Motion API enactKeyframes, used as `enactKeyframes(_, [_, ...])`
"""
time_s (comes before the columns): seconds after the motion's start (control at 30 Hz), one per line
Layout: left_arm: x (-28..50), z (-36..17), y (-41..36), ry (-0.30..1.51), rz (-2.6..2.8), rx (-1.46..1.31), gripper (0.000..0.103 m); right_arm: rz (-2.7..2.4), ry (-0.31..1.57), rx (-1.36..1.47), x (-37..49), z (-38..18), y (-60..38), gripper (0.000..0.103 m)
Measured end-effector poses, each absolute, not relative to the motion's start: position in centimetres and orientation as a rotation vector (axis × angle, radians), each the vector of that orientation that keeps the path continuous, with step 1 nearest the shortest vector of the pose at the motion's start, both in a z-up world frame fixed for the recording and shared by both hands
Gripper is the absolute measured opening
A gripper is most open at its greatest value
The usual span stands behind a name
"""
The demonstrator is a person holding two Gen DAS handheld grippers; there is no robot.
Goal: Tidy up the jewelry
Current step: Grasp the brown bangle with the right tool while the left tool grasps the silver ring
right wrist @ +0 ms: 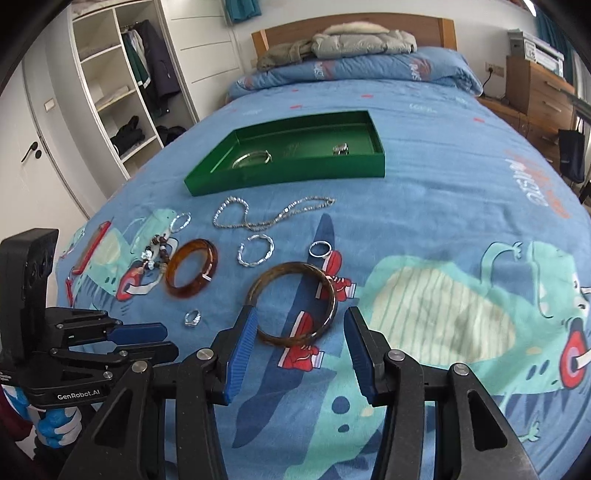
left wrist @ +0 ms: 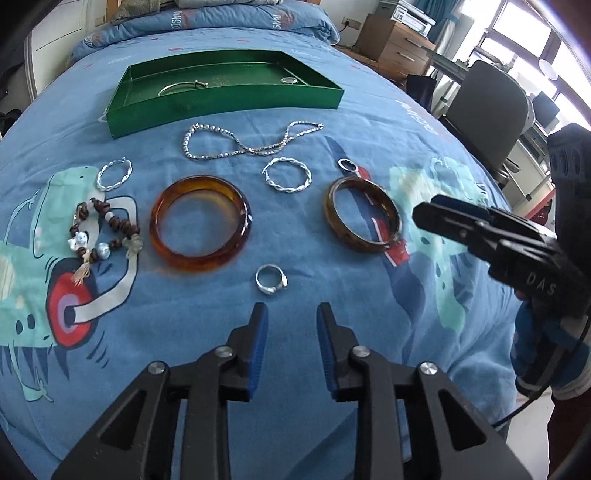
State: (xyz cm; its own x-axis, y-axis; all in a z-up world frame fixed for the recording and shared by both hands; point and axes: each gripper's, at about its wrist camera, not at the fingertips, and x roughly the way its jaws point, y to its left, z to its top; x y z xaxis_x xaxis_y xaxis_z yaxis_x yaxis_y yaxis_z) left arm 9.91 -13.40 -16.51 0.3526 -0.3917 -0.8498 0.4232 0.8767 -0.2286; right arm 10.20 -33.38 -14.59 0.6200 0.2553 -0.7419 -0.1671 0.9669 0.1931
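Bed with blue cartoon-print cover (right wrist: 424, 206) carries: green shallow tray (right wrist: 295, 170), silver bead chain (right wrist: 273, 216), two amber bangles (left wrist: 201, 223) (left wrist: 364, 214), twisted silver hoops (left wrist: 287, 173), brown bead bracelet (left wrist: 105, 229), silver rings (left wrist: 271, 278).

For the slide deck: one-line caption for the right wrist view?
Open right tool poised over a brown bangle on the bed; green tray beyond.

You get bright, even daylight from the blown-out window (left wrist: 535, 33) — shadows stay soft, focus sharp, while fisheye bending and dark vignetting crowd the edges.
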Motion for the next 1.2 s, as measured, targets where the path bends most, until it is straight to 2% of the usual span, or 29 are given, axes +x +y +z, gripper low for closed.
enactKeyframes(0.27, [11.4,-17.9,-13.9,1.088,-0.443,0.039,0.026,0.263,0.918,0.119,12.9,-17.1,-33.4,0.047])
enactKeyframes(0.4, [11.3,-18.2,-14.3,1.081,-0.407,0.062,0.026,0.259,0.946,0.069,13.9,-18.4,-32.6,0.036])
enactKeyframes(0.6, [10.7,-18.5,-15.1,1.041,-0.377,0.129,0.023,0.242,0.951,0.017,14.3,-19.4,-32.1,0.030])
enactKeyframes(0.7, [10.6,-18.4,-14.8,1.037,-0.378,0.129,0.018,0.228,0.949,0.009,14.3,-19.4,-32.1,0.021])
enactKeyframes(0.8, [10.5,-18.4,-14.8,1.036,-0.384,0.127,0.017,0.210,0.948,0.015,14.3,-19.4,-32.2,0.011])
enactKeyframes(1.2, [10.3,-17.6,-15.1,1.024,-0.403,0.164,0.017,0.139,0.905,0.063,12.3,-17.8,-32.6,0.009])
